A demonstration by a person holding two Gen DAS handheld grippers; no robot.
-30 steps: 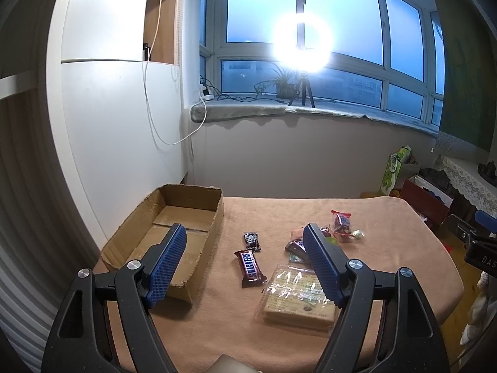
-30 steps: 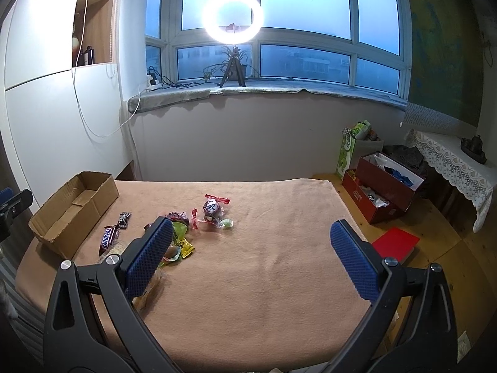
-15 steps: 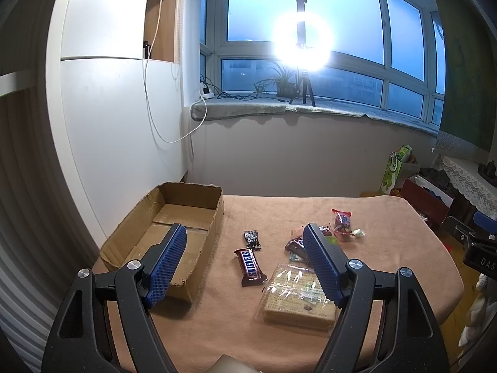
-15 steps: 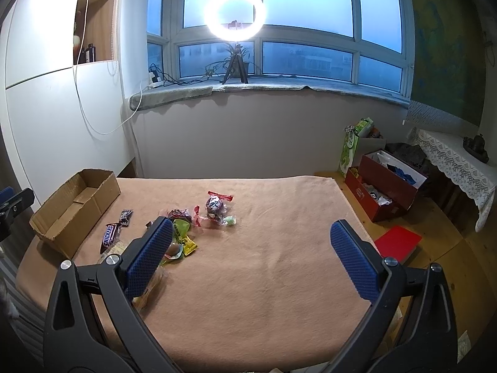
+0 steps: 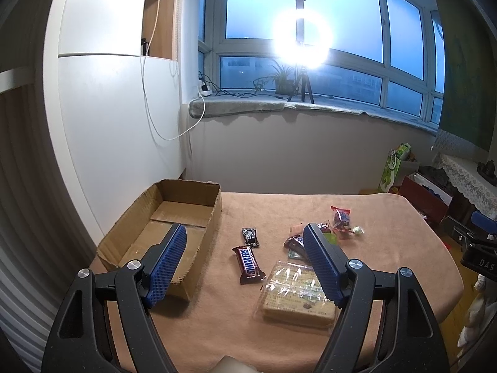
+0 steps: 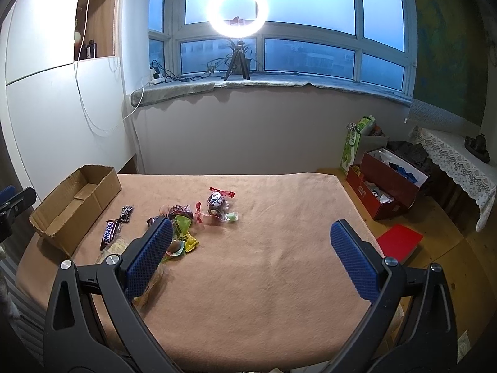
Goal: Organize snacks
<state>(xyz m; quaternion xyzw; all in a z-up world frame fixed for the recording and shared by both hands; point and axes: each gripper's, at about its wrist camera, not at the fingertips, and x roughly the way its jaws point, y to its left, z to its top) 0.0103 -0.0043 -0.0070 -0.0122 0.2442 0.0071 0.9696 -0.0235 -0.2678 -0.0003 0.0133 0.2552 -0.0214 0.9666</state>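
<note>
An open cardboard box (image 5: 167,220) sits at the table's left, also in the right wrist view (image 6: 74,199). A Snickers bar (image 5: 250,264) and a small dark packet (image 5: 250,236) lie right of it. A clear pack of biscuits (image 5: 295,293) lies nearer. Loose candies (image 5: 340,220) and small wrappers (image 6: 183,233) lie in the middle. My left gripper (image 5: 245,245) is open and empty above the Snickers bar. My right gripper (image 6: 251,236) is open and empty above the bare cloth.
The table has a tan cloth (image 6: 264,273). A white cabinet (image 5: 108,130) stands left of the box. A wall with a window sill (image 6: 248,84) is behind. A red box (image 6: 385,192) and red book (image 6: 400,242) lie on the floor at right.
Both grippers have shifted only slightly; the view has drifted a little. Nothing on the table has moved.
</note>
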